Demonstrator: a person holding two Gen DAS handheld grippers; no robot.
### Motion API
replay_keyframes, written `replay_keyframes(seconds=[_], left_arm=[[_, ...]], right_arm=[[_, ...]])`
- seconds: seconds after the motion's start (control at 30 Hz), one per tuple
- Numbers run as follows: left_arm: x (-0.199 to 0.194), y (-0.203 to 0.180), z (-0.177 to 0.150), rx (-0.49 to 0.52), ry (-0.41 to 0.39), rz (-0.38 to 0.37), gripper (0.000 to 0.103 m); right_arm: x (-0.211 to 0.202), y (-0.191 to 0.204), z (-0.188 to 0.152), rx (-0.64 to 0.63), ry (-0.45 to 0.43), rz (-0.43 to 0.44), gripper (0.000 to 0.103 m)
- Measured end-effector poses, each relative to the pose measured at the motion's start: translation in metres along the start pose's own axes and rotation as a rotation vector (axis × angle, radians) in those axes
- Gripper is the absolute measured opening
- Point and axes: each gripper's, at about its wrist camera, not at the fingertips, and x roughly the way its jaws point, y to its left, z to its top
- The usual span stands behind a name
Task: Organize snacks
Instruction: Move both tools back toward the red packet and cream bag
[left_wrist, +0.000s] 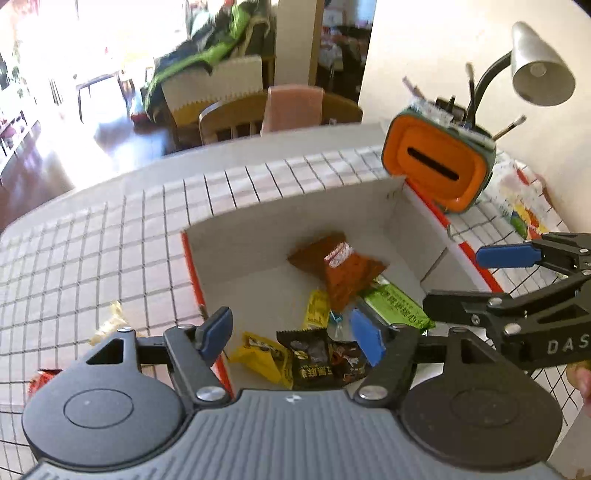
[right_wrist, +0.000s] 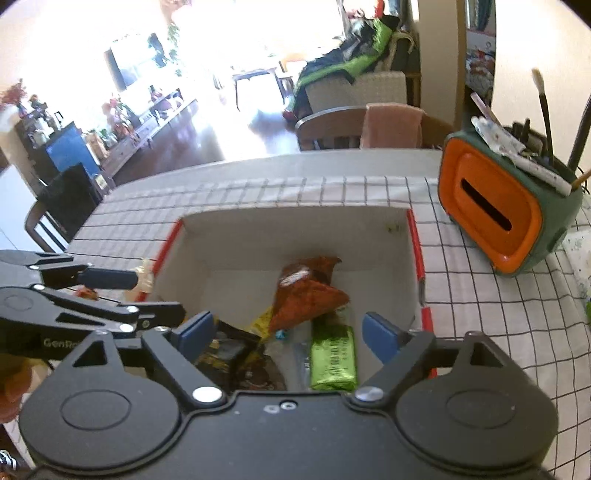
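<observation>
Sitting in the white box (left_wrist: 221, 240) are most of the snacks: two orange-brown packets (left_wrist: 343, 277) near the middle, a green bar (right_wrist: 334, 363) lying flat beside them, a small yellow sachet (left_wrist: 317, 308), a yellow packet (left_wrist: 264, 356) and a black packet (left_wrist: 314, 356) against the near wall. By that count the sorting looks well advanced. What seems left lies outside the box on the checked counter (left_wrist: 110, 240): a pale crinkled wrapper (left_wrist: 109, 323) just beyond the box's red-edged left wall, and a red wrapper (left_wrist: 40, 380) nearer the camera, partly hidden by the tool body.

The left gripper (left_wrist: 291, 332) hangs over the near end of the box, jaws apart and empty, with the yellow and black packets showing between and below its blue pads. The right gripper (right_wrist: 288, 332) hovers over the same end from the other side, jaws likewise wide and holding nothing, the green bar directly beneath the gap. Neither tool touches a snack. The two loose wrappers sit well to the left of both, closest to the left gripper.

An orange-fronted tissue holder (right_wrist: 495, 214) with brushes stands on the counter beyond the box's right corner, a desk lamp (left_wrist: 539, 66) behind it.
</observation>
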Motion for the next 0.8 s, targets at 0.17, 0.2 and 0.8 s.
replay_keyframes(seconds=[0.17,0.2,0.8], left_arm=[[-0.024,0.001,-0.007,0.016,-0.067,0.012,0.079],[-0.028,0.001,-0.009,0.017,-0.080,0.015,0.081],[-0.089,0.066,-0.058,-0.075,-0.188,-0.002,0.087]], right_arm=[[-0.016,0.012,-0.005,-0.009,-0.052,0.025,0.099],[-0.019,0.015,-0.006,-0.015,-0.064,0.029,0.100],[-0.022,0.082,-0.014,-0.029,-0.137,0.131,0.103]])
